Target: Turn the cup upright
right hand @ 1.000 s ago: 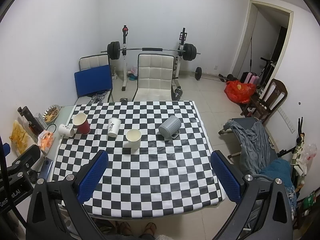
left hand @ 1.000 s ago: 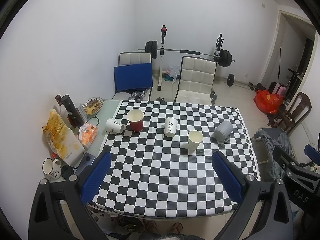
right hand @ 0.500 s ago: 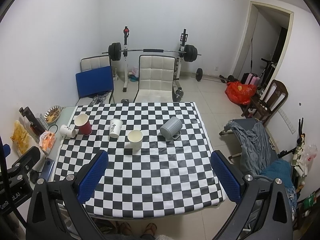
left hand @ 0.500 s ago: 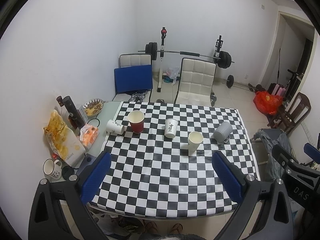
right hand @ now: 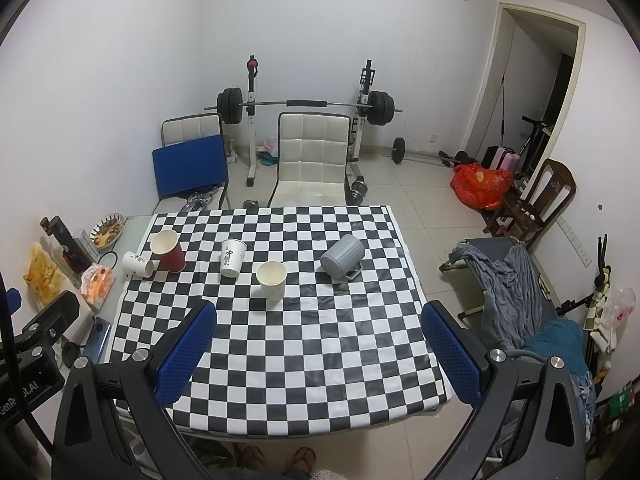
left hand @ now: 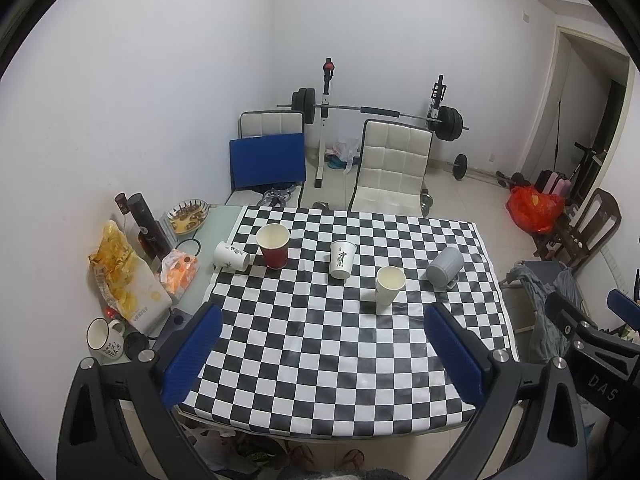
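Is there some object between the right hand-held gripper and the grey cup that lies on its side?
Nothing visible does. The right hand-held gripper is open above the near part of the checkered cloth, and only bare cloth lies between it and the grey cup. The cream paper cup stands off to the left of that path.

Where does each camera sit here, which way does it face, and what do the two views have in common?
Left wrist: on the left gripper, held high, looking down across the checkered table; its open blue fingers frame the view, feet below.
Right wrist: on the right gripper, same direction but further right; its open fingers and feet show.
Shared: the red cup, the tipped grey cup, the barbell rack.
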### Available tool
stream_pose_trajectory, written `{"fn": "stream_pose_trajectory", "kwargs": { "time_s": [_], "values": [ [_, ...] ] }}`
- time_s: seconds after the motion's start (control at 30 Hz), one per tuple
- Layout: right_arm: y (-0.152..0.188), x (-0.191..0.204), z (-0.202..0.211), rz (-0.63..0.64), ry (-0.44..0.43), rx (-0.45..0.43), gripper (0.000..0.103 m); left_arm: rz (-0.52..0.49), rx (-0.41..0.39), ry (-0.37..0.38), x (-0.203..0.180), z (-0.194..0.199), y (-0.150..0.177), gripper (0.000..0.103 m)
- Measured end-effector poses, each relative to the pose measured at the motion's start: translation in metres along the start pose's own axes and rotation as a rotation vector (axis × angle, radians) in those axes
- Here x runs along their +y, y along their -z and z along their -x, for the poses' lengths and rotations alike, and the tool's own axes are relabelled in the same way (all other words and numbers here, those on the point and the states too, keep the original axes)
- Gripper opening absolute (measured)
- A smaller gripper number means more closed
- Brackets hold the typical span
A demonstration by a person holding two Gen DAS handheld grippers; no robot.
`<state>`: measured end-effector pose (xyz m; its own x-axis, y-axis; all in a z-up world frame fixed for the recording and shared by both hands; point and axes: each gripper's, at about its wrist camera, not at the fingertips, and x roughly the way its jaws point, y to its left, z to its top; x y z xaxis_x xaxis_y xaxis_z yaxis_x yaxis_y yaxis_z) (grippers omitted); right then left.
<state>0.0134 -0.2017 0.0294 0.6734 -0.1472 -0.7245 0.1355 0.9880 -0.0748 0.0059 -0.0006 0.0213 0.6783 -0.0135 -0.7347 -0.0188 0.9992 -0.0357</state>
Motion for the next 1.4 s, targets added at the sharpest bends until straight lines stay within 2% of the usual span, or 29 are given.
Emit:
{"fn": "stream_pose_trajectory", "kwargs": {
  "time_s": [1.17, 1.4],
  "values": [
    [0.001, 0.005, 0.009, -0.003, -0.019, -0.004, 0.103, 0.011, -0.010, 0.008, -0.001, 0.007, -0.011, 0.103],
    [0.008, -0.006, -0.018, -0.020, -0.049, 0.034, 0.103, 0.059, -0.006, -0.057, -0.003, -0.011, -0.008, 0.103]
  ]
}}
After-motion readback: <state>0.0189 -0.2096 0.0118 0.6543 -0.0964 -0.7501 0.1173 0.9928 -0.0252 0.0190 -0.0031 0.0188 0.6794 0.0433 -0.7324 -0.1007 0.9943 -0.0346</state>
